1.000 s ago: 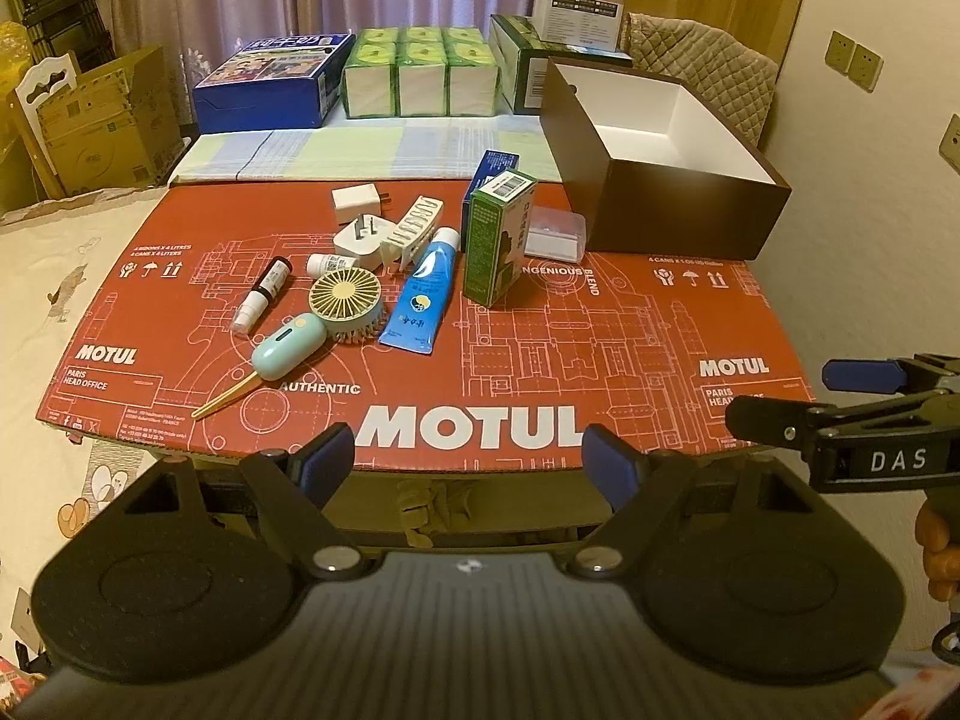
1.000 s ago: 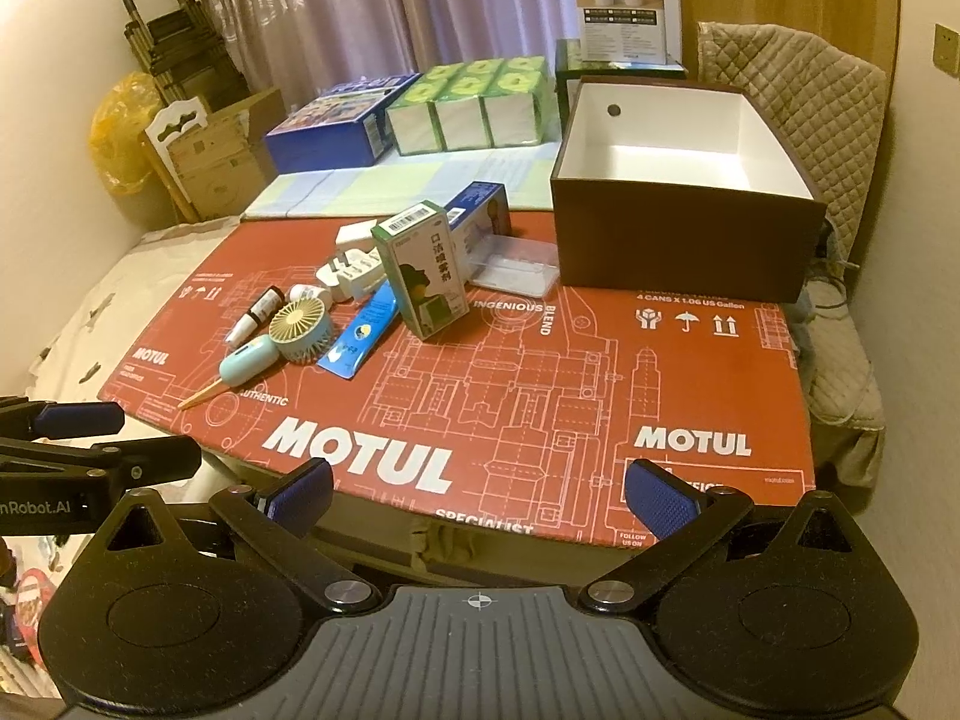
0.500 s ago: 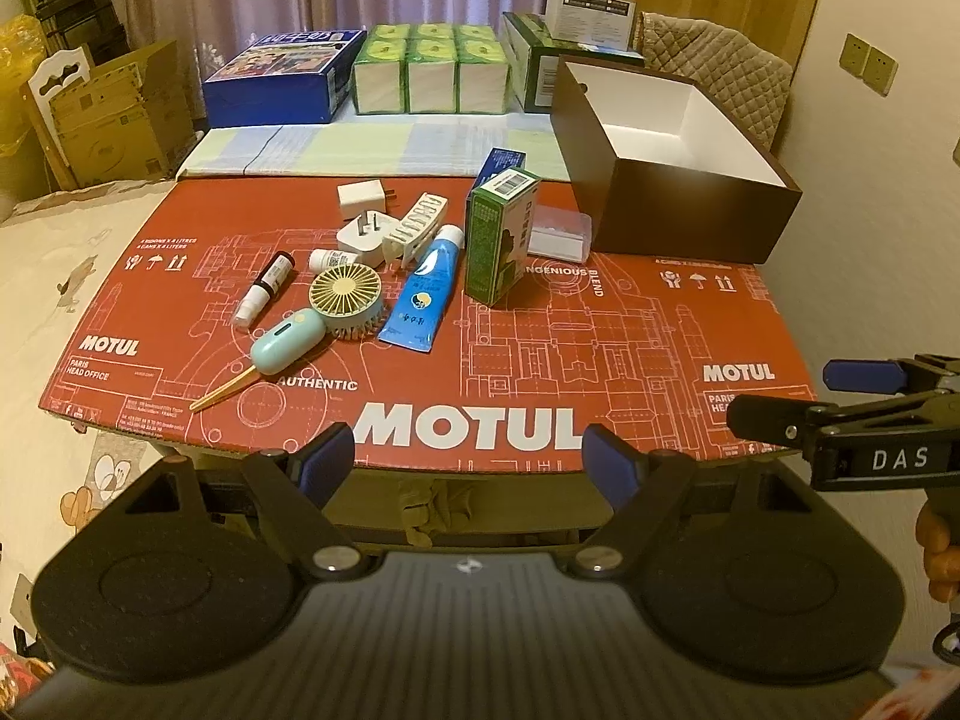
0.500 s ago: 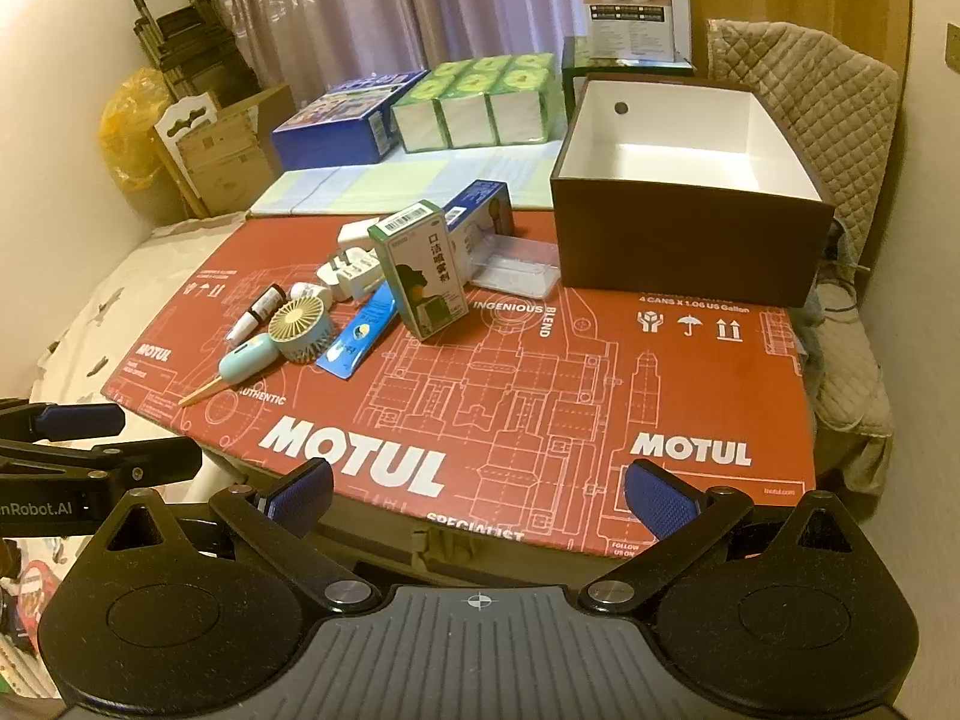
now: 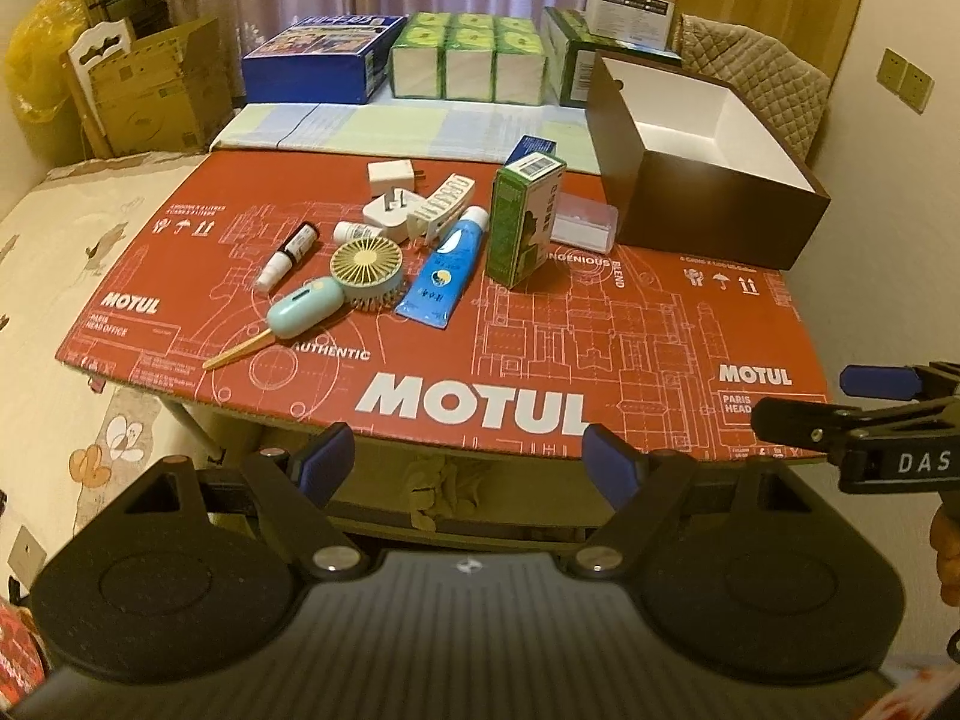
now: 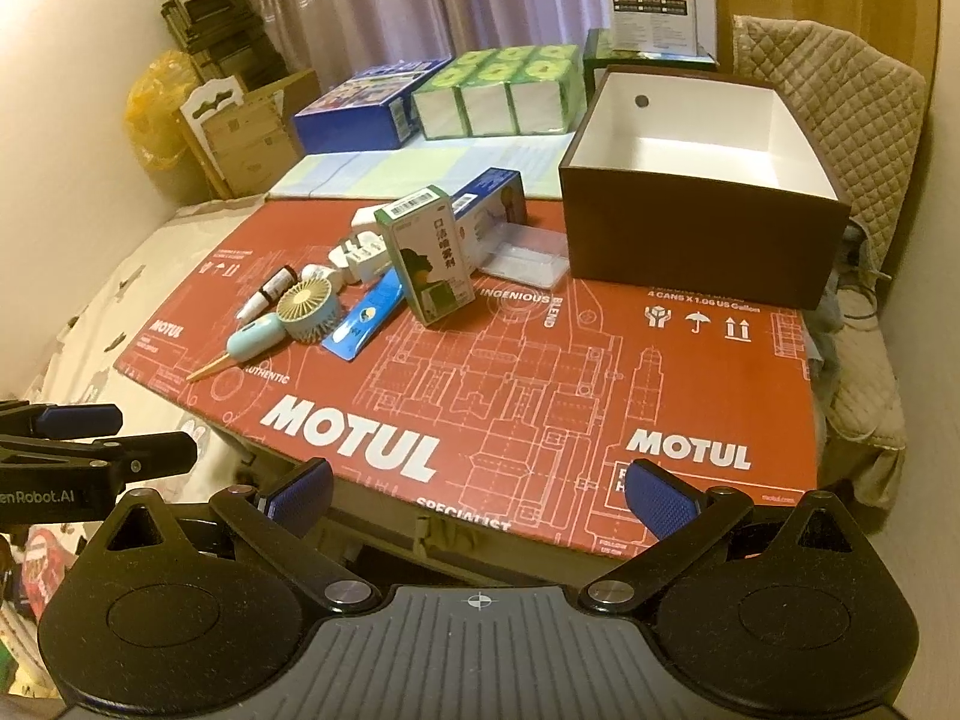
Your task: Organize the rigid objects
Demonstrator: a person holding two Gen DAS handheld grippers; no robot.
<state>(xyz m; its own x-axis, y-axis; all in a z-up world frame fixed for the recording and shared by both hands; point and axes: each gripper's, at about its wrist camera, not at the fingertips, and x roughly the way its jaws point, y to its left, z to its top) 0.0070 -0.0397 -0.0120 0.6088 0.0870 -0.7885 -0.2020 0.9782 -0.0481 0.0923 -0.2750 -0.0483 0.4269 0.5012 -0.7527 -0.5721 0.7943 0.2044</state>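
Nothing sorted yet: the box stands empty and every item is still out on the bench.

The brown box point(image 6: 702, 240) at the far right of the bench point(image 5: 600, 330) shows only its bare white inside, so I judge the tidying has not begun. The things to be put away lie in a loose cluster left of it: a green carton point(image 5: 525, 222) standing upright, a blue tube point(image 5: 444, 276) lying just beside it, a small round fan point(image 5: 363, 267), two white plugs point(image 5: 390, 198), a little dropper bottle point(image 5: 285, 255), a blue carton point(image 6: 486, 201) and a clear plastic case point(image 5: 582, 225) next to the box. The left gripper point(image 5: 468, 459) and the right gripper point(image 6: 480, 495) hover at the near edge, jaws spread wide, holding nothing. All of it is left to do.
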